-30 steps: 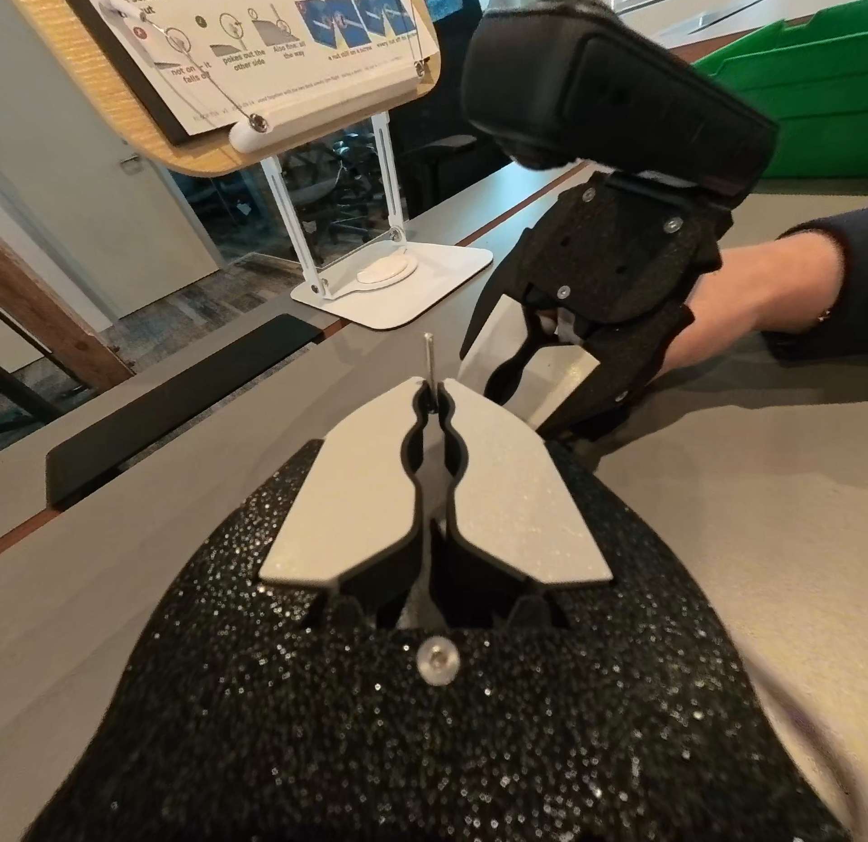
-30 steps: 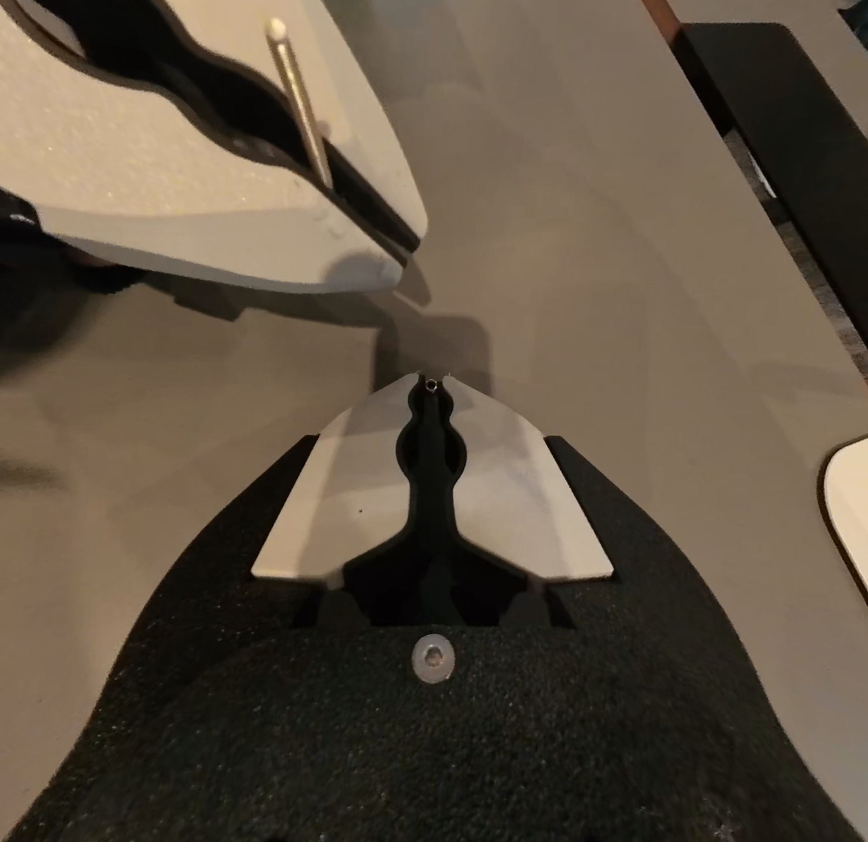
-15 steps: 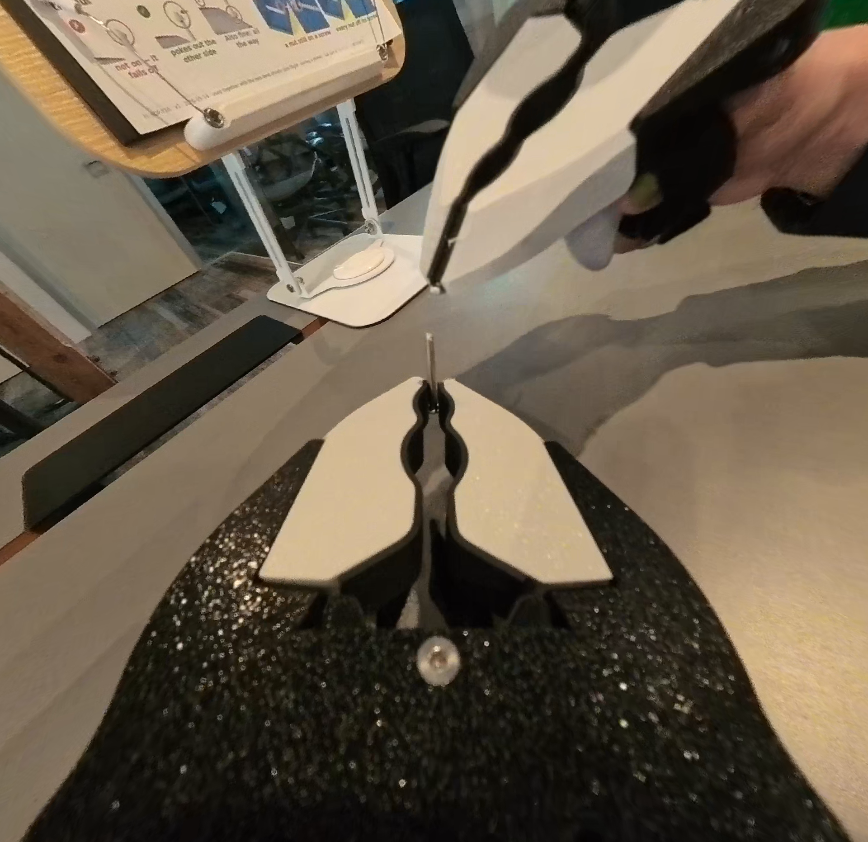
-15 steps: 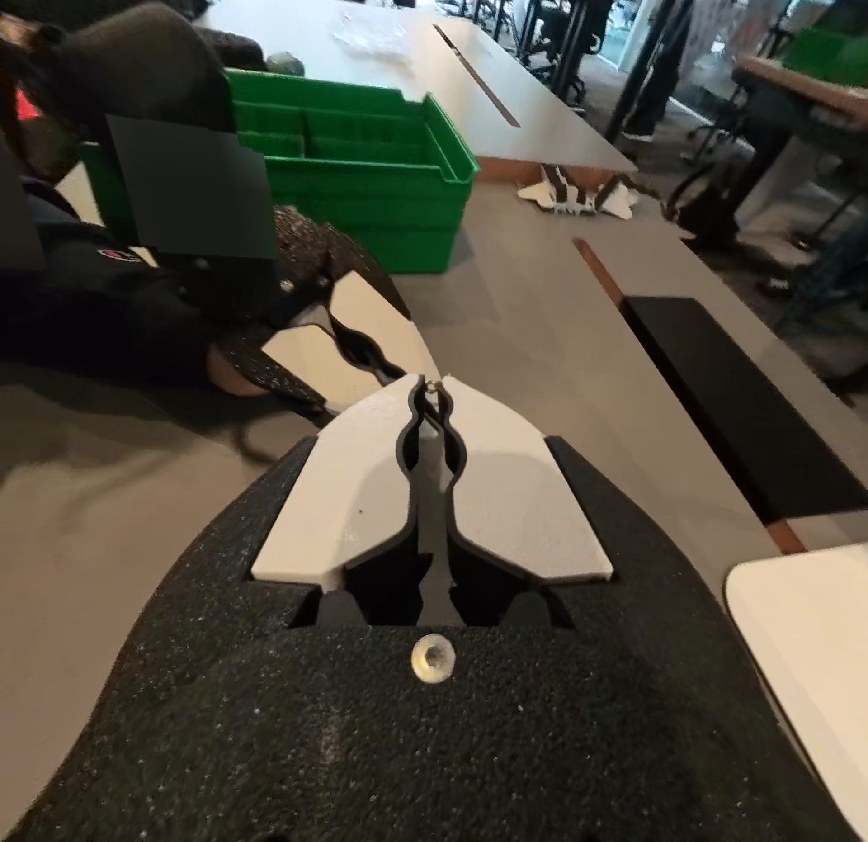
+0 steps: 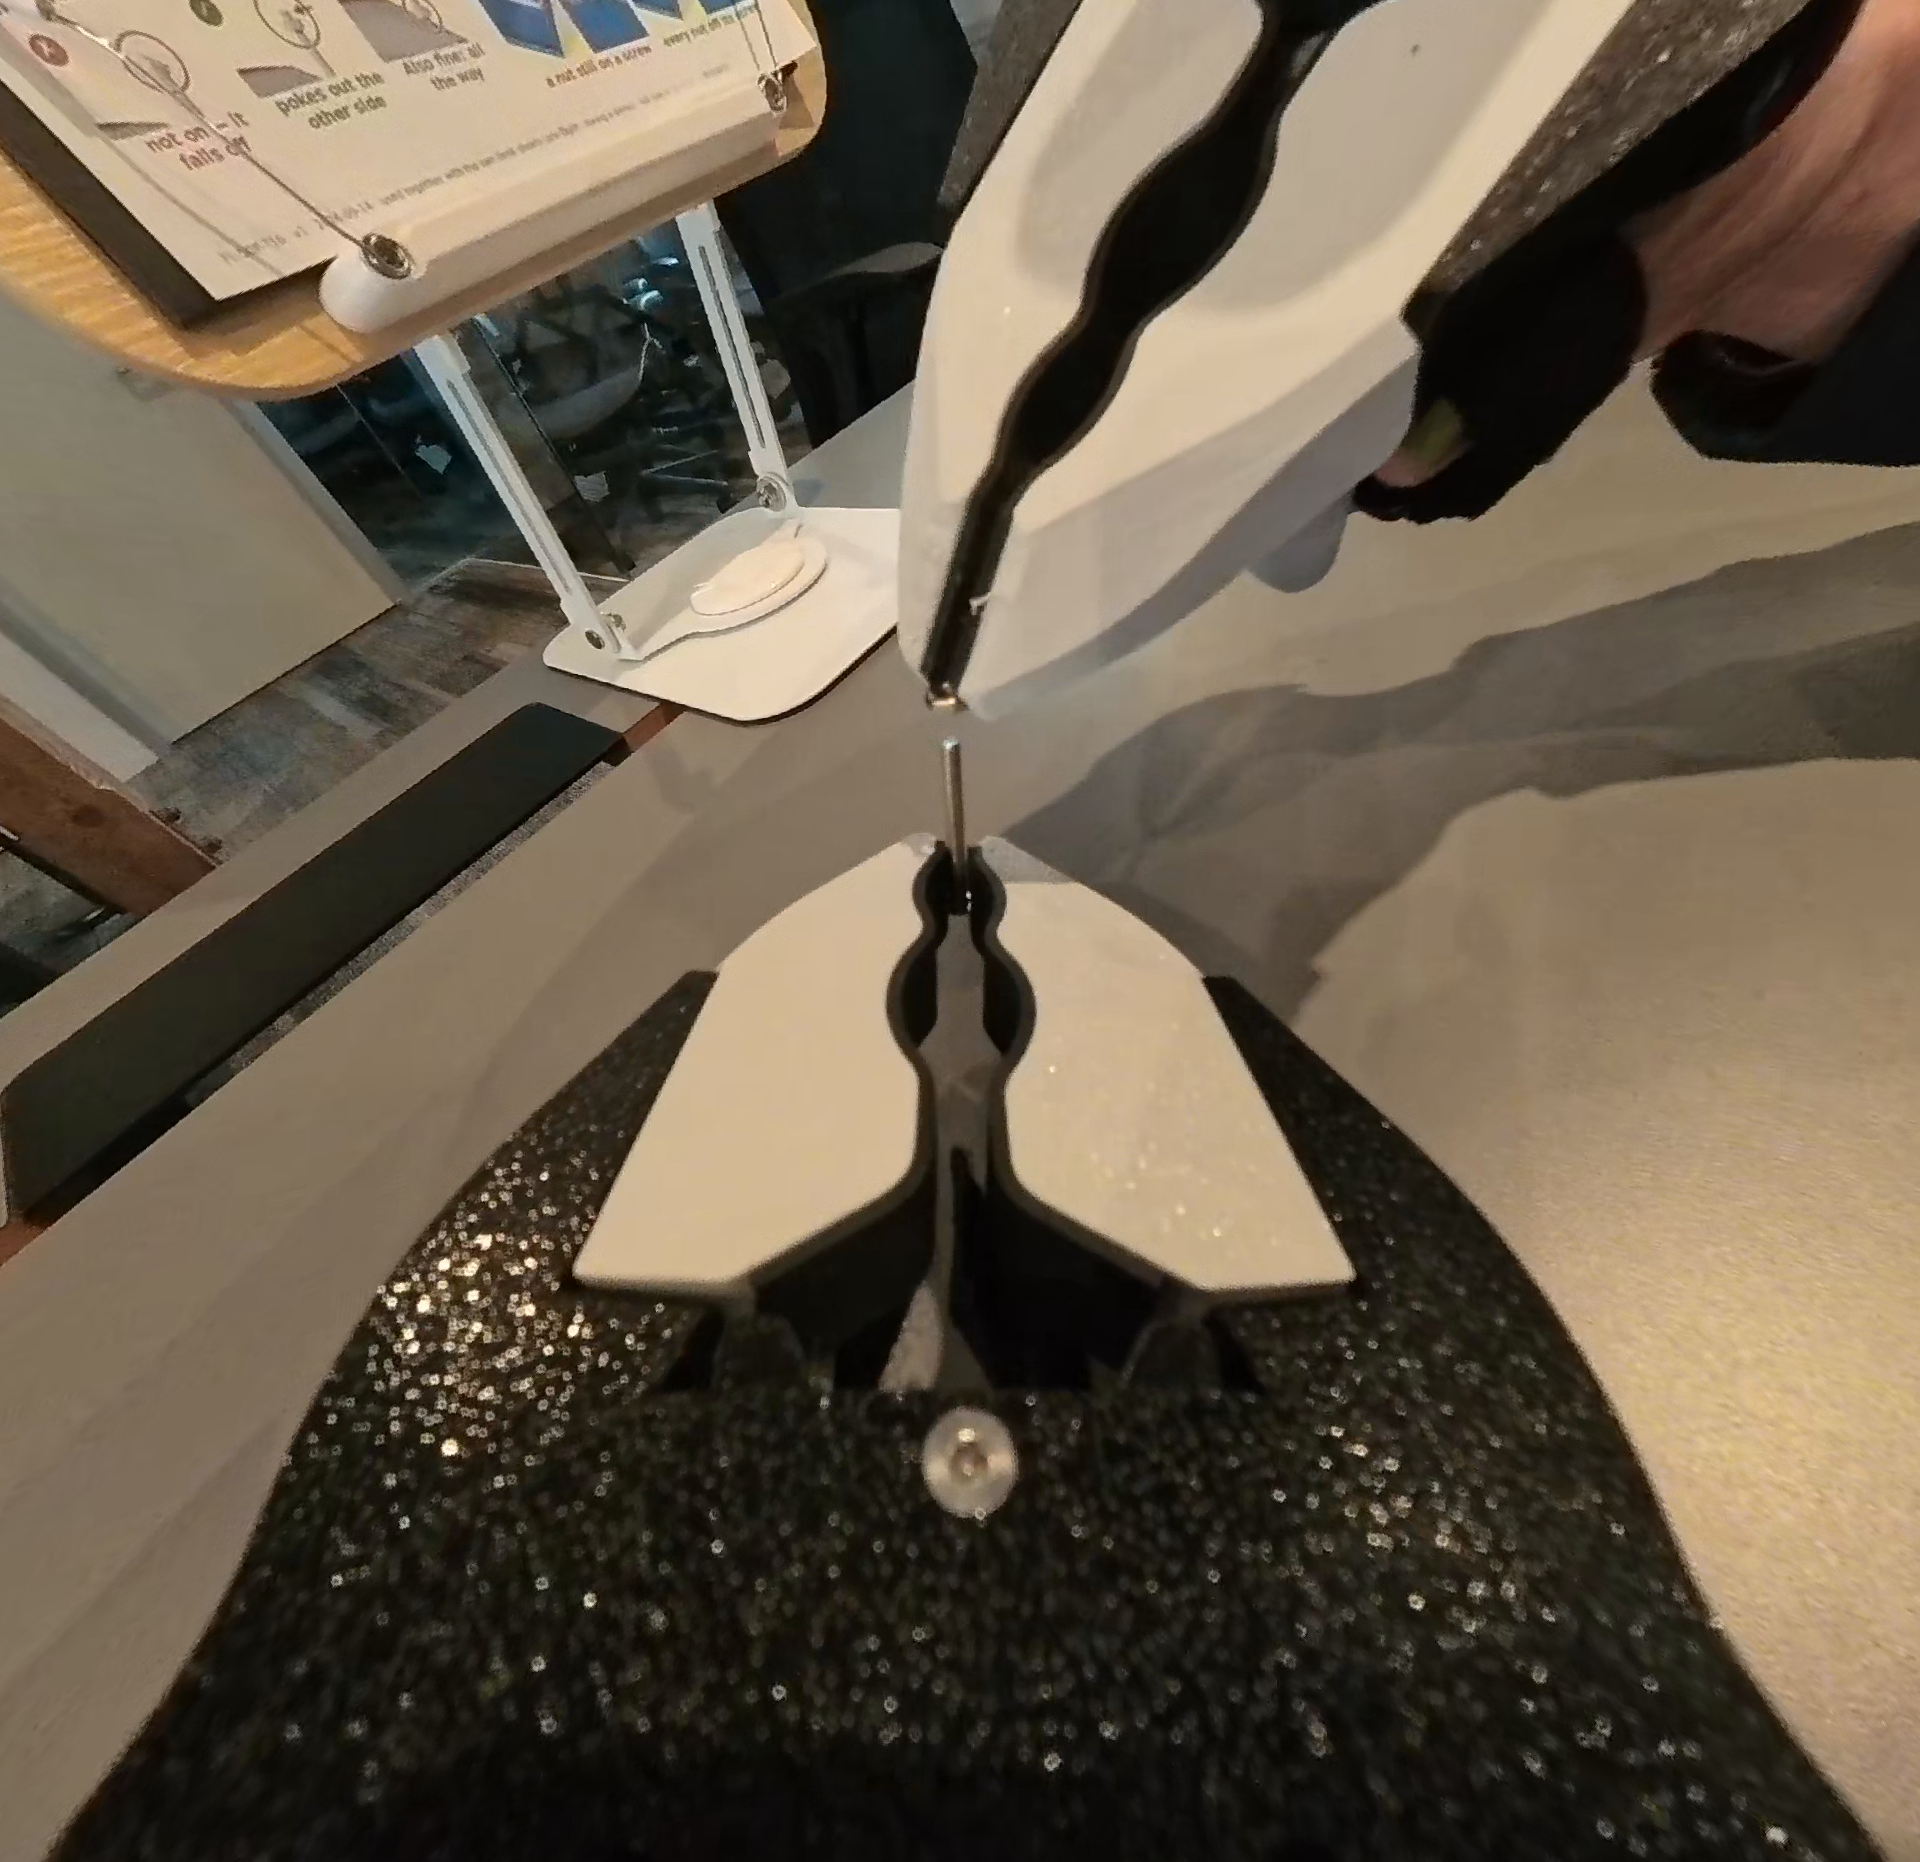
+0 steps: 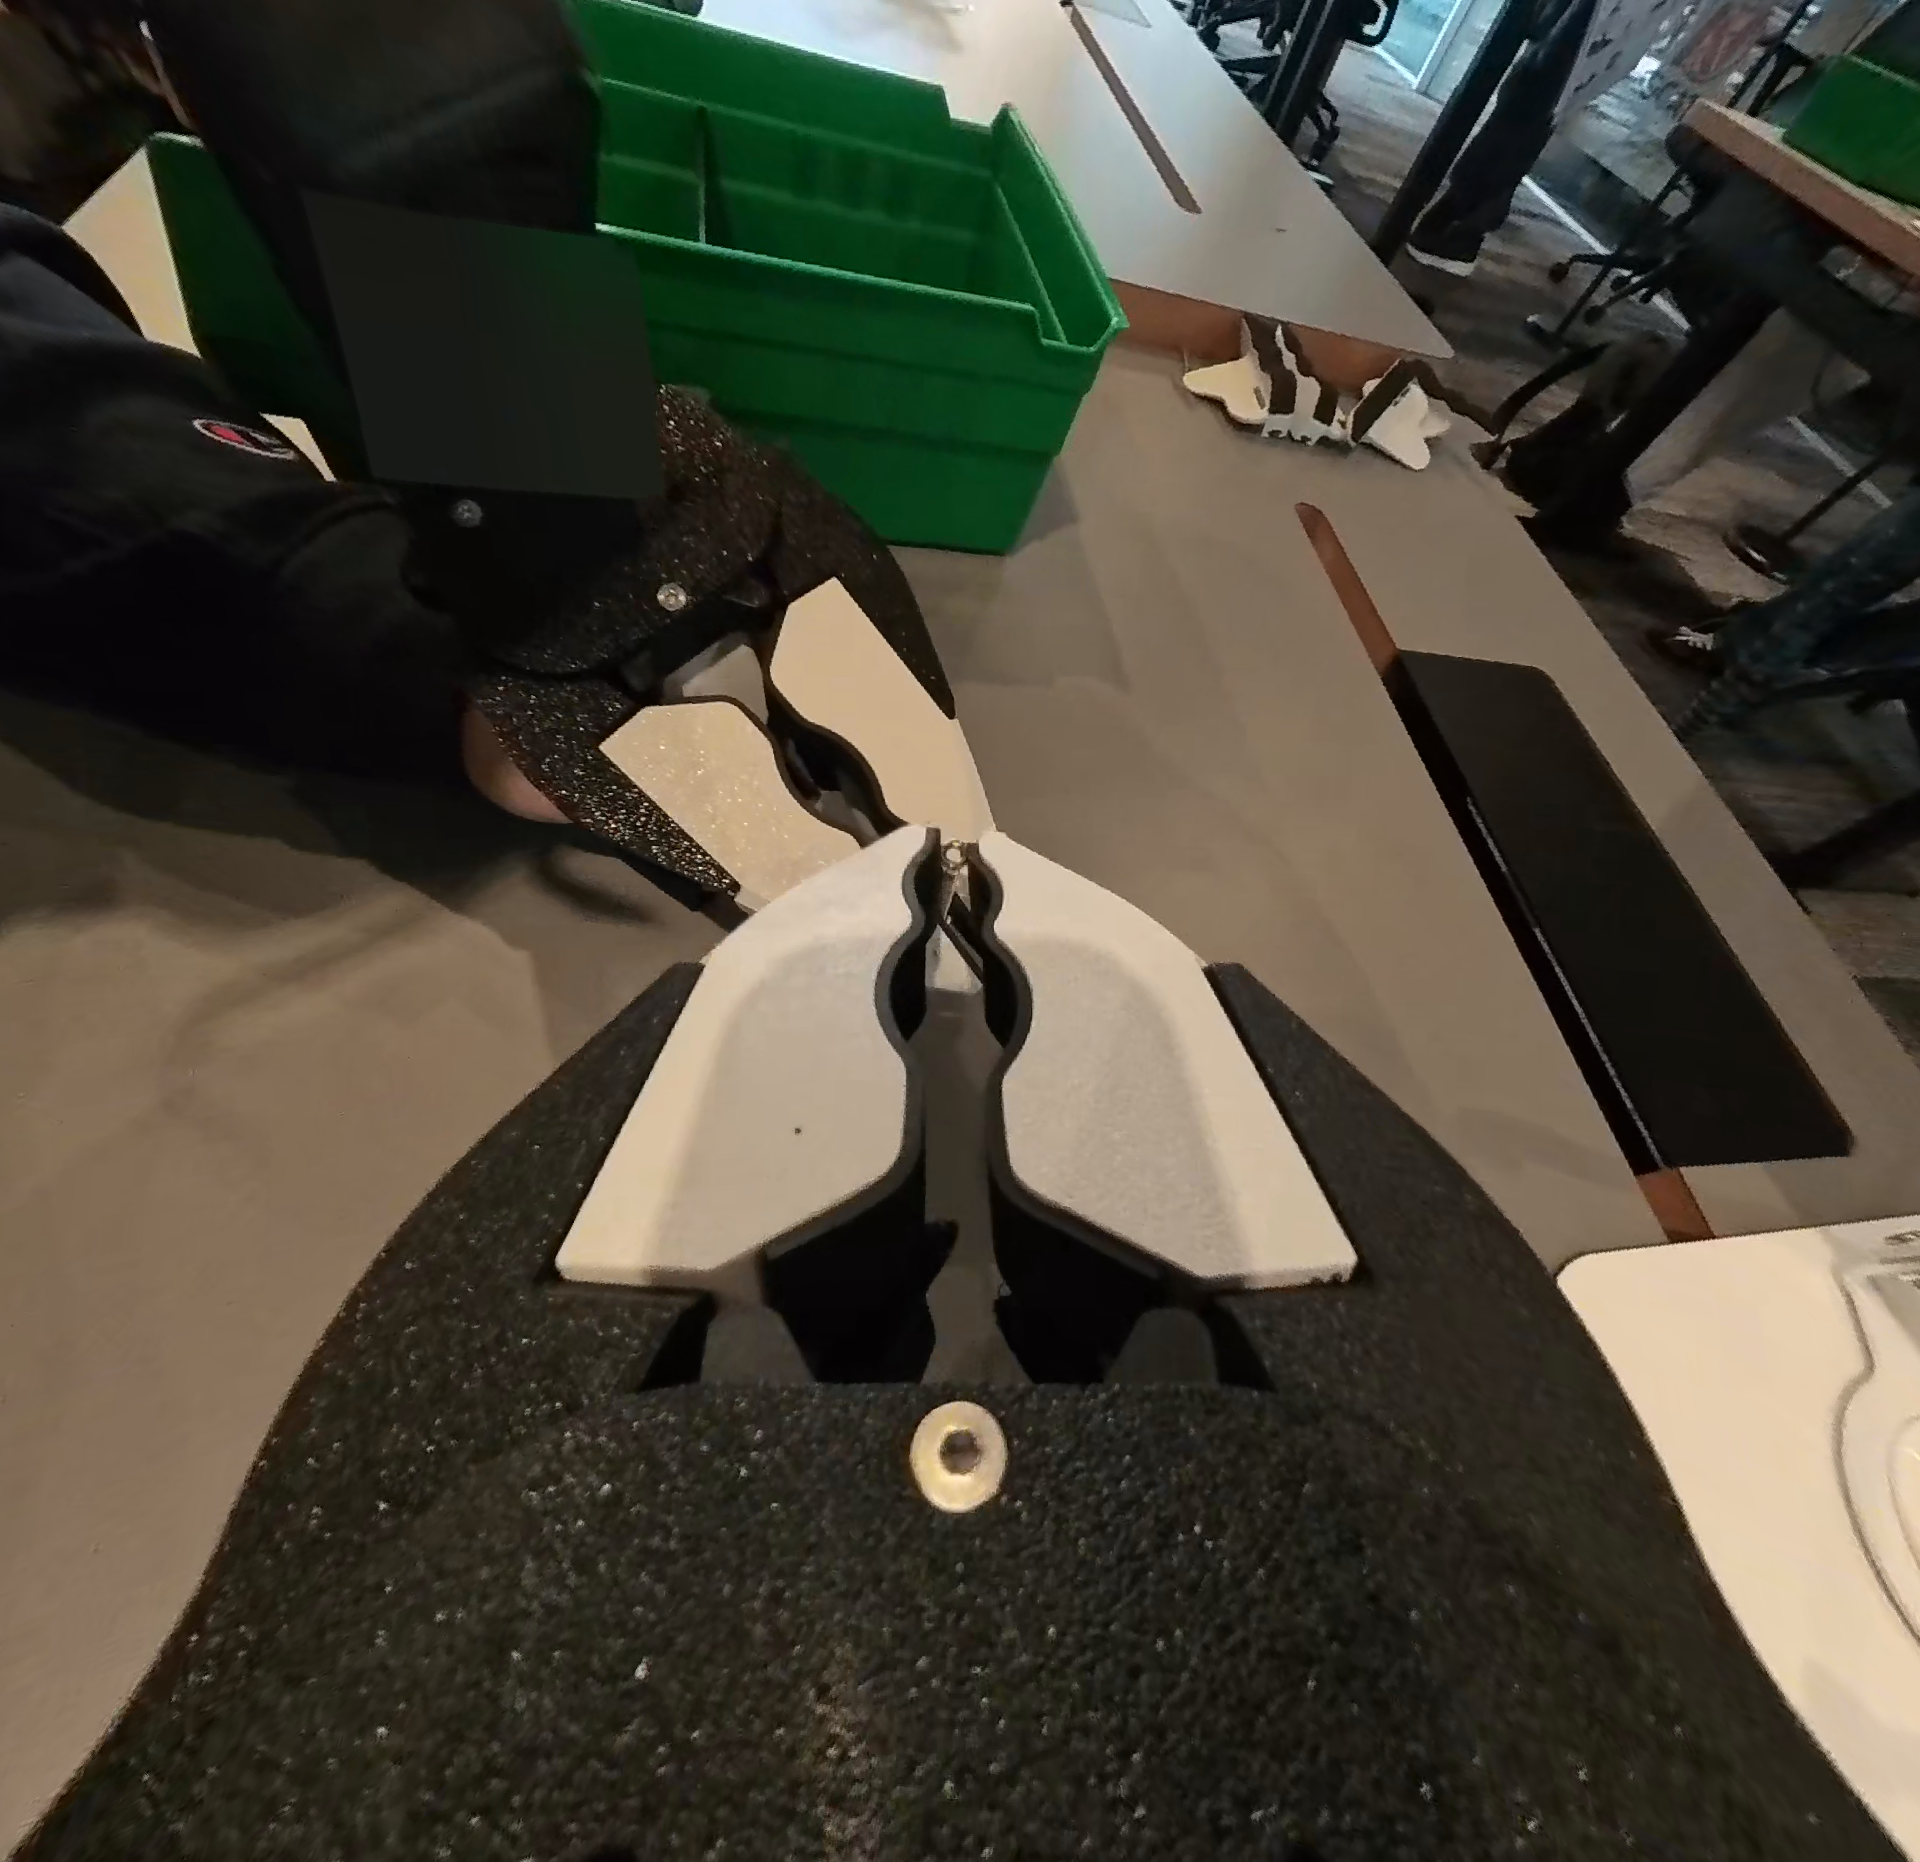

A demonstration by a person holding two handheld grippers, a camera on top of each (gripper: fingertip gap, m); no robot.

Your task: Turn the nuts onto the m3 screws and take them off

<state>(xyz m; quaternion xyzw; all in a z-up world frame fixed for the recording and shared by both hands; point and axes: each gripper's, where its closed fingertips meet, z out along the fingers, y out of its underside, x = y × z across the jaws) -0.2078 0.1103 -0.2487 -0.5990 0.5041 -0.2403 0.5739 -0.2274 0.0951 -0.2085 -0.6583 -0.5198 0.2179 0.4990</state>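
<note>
My left gripper (image 5: 958, 865) is shut on a thin M3 screw (image 5: 954, 799) that stands upright out of its tips. My right gripper (image 5: 943, 692) comes down from the upper right, shut on a small silver nut (image 5: 943, 702). The nut hangs just above the screw's tip with a small gap between them. In the right wrist view the right gripper (image 6: 954, 848) pinches the nut (image 6: 952, 856) at its tips. The left gripper's fingers (image 6: 727, 773) lie just behind and below it, held by a hand in a dark sleeve.
A green bin (image 6: 831, 254) stands on the grey table behind the left gripper. A stand with an instruction sheet (image 5: 416, 98) rests on its white base (image 5: 727, 617) at the table edge. A black strip (image 5: 260, 929) runs along that edge. Spare gripper parts (image 6: 1320, 399) lie farther off. The gap from one gripper's tips to the other's is roughly 5 cm.
My right gripper rose from the table beside the left gripper, turned tip-down over the screw and came closer to its tip. The left gripper kept its grip on the screw.
</note>
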